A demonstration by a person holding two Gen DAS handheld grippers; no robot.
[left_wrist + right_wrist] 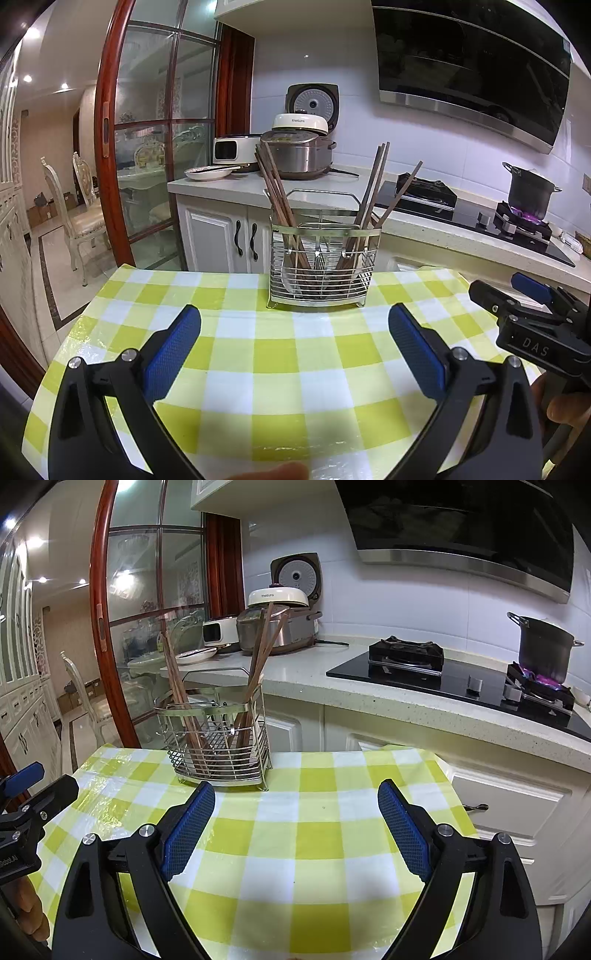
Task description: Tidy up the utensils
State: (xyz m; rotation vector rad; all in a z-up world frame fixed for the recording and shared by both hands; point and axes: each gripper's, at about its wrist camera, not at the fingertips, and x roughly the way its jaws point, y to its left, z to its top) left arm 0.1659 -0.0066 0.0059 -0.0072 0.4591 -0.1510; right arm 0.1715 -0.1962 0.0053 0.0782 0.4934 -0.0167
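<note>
The left claw (294, 341) is hovering wide open over the near left part of the tabletop (236, 369), its blue pads (173, 354) spread well apart and gripping nothing. Ahead of it, the wire utensil rack (322, 264) is standing upright at the far edge of the tabletop, on the green-and-white checked cloth. Dark wooden chopsticks (275, 192) are leaning out of its left compartment, and a second bunch of chopsticks (373, 192) is leaning out toward the right; what looks like pale spoons or flatware is sitting low in the middle, too hidden by the wires to name surely. Further right, the right claw (296, 823) is also hanging wide open and empty above the cloth, with the rack lying ahead and to its left, near the far left corner in its own view. No loose utensil is showing on the cloth between the claws and the rack.

Judging by this, the work is sitting at a pause between steps: either just starting or nearly finished, since everything visible is already in the rack. The chopsticks are splayed across two compartments, so the next move is probably calling for one claw to reach forward, close around a bunch near its upper shafts, and shift it to join the others, while the other claw is steadying the light rack against tipping
</note>
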